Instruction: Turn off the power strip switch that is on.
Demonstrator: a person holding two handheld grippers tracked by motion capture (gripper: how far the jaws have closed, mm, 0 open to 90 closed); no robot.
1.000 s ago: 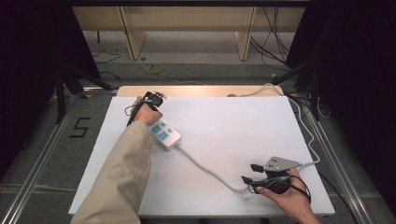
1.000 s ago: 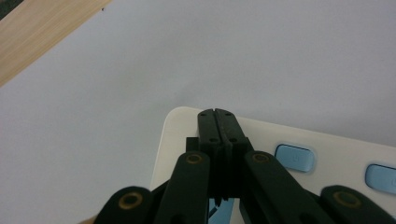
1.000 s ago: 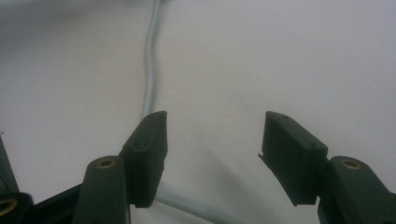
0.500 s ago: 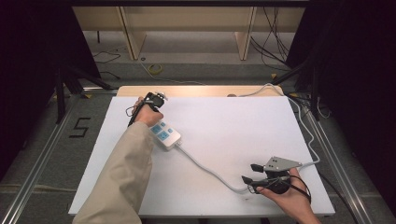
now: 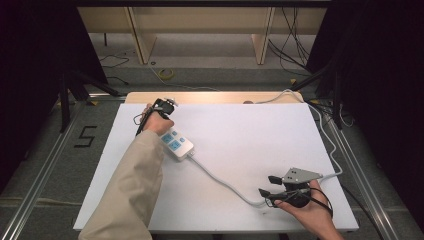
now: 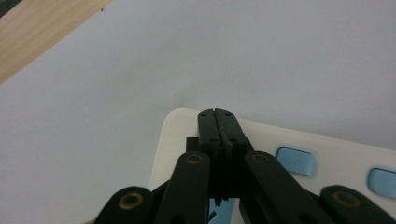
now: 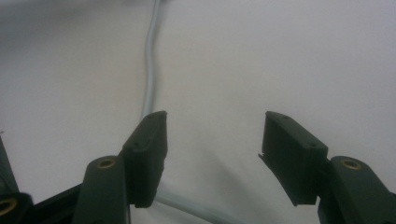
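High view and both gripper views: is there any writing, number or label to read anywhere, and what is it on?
"5": a black numeral on the grey floor, left of the table.
Power strip: its blue buttons carry no marks that can be read in the high view, and those in the left gripper view look blank.
Right gripper view: no writing on the white cable.

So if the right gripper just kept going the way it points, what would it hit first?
Probably nothing soon: the right gripper points over bare white table; the grey cable runs off to its left.
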